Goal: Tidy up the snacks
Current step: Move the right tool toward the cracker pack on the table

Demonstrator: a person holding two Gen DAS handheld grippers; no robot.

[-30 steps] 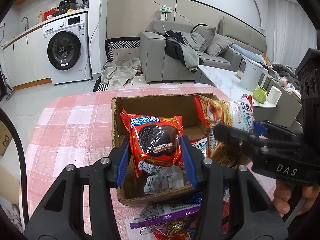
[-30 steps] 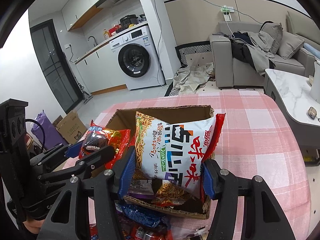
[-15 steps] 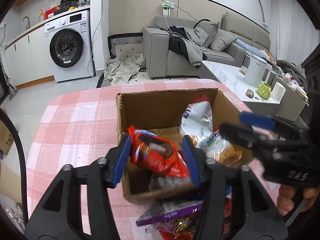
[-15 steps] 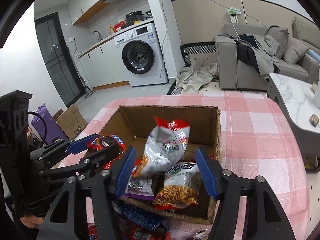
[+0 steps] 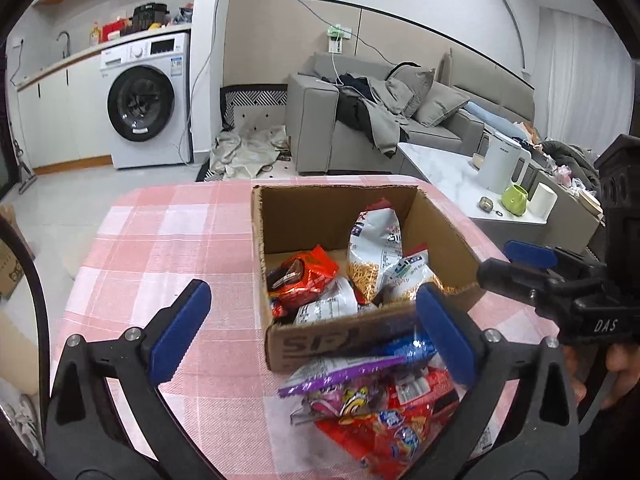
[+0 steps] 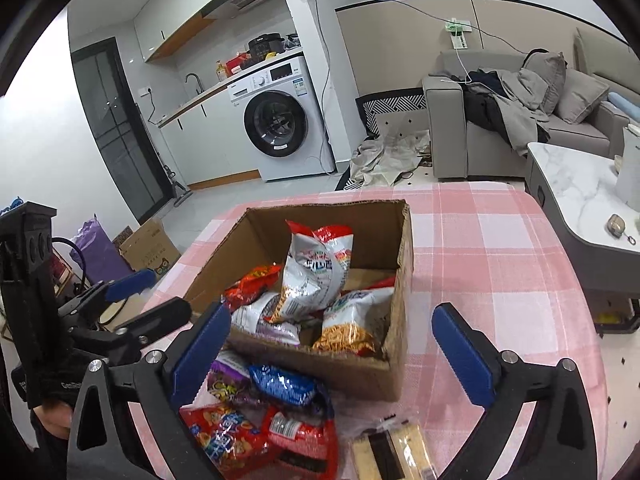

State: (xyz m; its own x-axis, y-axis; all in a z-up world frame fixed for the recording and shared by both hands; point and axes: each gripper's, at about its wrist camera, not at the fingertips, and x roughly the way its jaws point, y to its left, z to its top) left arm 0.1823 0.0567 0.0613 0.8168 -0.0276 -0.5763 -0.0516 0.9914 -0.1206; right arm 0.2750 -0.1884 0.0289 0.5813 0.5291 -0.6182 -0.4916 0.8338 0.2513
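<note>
A cardboard box [image 5: 360, 336] [image 6: 400, 248] sits on the pink checked tablecloth [image 5: 160, 240]. Inside lie a red cookie packet [image 5: 304, 276] [image 6: 250, 284] and a white noodle-snack bag [image 5: 372, 248] [image 6: 316, 268] among other packets. In front of the box lies a pile: a purple packet [image 5: 340, 372] [image 6: 226, 384], a blue packet [image 6: 286, 384] and a red bag [image 5: 384, 428] [image 6: 240, 440]. My left gripper [image 5: 312, 328] is open and empty, near the box's front. My right gripper [image 6: 332, 348] is open and empty over the box's front wall.
A clear pack of wafers [image 6: 390, 456] lies at the front right of the pile. Beyond the table are a washing machine [image 5: 144, 104], a grey sofa [image 5: 380, 120] and a low marble table [image 5: 460, 184] with a kettle and cups.
Both grippers opened and let go: the red cookie packet and the white noodle bag dropped into the box. Both grippers then pulled back toward the near side.
</note>
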